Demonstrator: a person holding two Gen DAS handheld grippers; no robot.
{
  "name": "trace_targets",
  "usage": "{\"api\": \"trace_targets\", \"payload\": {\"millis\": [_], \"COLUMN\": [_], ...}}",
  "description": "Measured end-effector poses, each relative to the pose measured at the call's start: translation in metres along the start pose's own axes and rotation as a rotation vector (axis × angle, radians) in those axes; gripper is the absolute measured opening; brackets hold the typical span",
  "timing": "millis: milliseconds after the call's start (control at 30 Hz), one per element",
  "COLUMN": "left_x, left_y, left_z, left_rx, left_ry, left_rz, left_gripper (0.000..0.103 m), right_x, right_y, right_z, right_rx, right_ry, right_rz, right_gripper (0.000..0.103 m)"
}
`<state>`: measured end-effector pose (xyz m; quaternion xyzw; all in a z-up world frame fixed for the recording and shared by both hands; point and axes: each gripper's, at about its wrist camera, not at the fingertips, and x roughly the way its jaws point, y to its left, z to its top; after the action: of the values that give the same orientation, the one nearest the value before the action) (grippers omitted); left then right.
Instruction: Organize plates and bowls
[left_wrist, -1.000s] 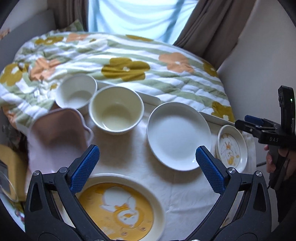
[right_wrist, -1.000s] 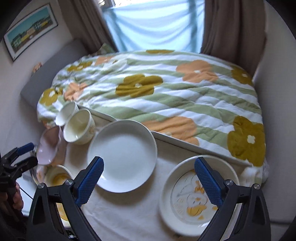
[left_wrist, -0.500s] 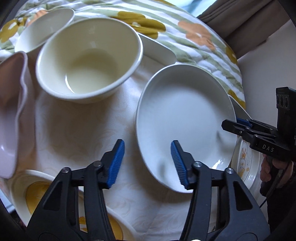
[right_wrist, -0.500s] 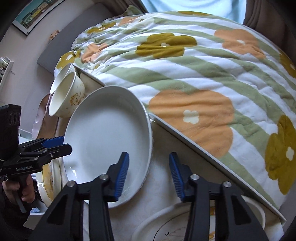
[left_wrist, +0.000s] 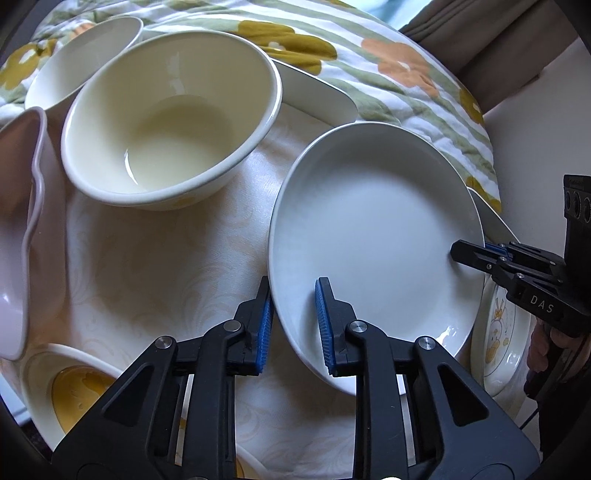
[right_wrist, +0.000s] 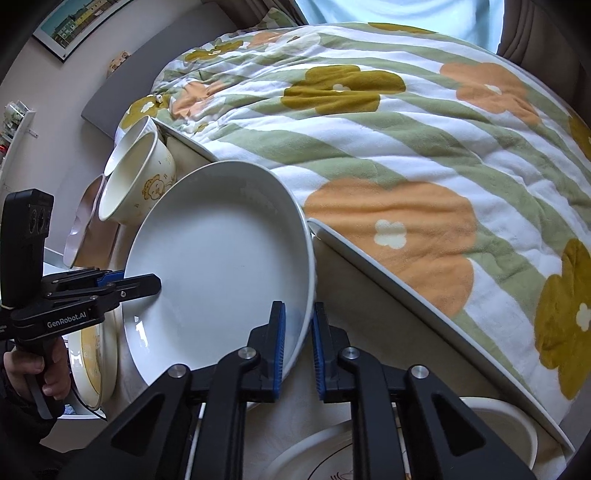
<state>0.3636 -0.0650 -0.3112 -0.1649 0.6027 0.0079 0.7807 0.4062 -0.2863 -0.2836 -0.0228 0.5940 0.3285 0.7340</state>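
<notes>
white plate (left_wrist: 376, 236): empty | cream bowl (left_wrist: 173, 114): empty | tablecloth (left_wrist: 166, 266)

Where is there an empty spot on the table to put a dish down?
One bare patch of tablecloth lies between the cream bowl, the pink dish and the white plate. Elsewhere it is crowded: a cartoon plate sits right beside the white plate.

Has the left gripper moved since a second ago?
Yes. The left gripper dropped toward the tablecloth, and its jaws have just been closing over the white plate's near rim.
</notes>
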Motion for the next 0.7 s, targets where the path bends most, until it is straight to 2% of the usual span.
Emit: {"api": "trace_targets", "payload": {"millis": [333,533,700], "left_x": [-0.027,-0.072,-0.118], "left_y": [-0.004,0.002,0.017], "left_z": [0.0,-0.007,-0.016], "left_rx": [0.051,0.098,0.169], "left_ry": [-0.056,-0.107,-0.16], "left_rz": [-0.003,-0.046,-0.086], "left_gripper": [0.02,0.02,0.02], "right_x": [-0.019,-0.049,-0.08], "right_y": [0.013,0.041,0.08], "right_z": [-0.004,-0.013,-0.03], "right_rx": [0.028,0.049,0.103], "right_ry": [-0.05,-0.118,-0.193], "right_rz": [-0.011,-0.035,-0.053], "right_gripper": [0.013,0.013,0.013]}}
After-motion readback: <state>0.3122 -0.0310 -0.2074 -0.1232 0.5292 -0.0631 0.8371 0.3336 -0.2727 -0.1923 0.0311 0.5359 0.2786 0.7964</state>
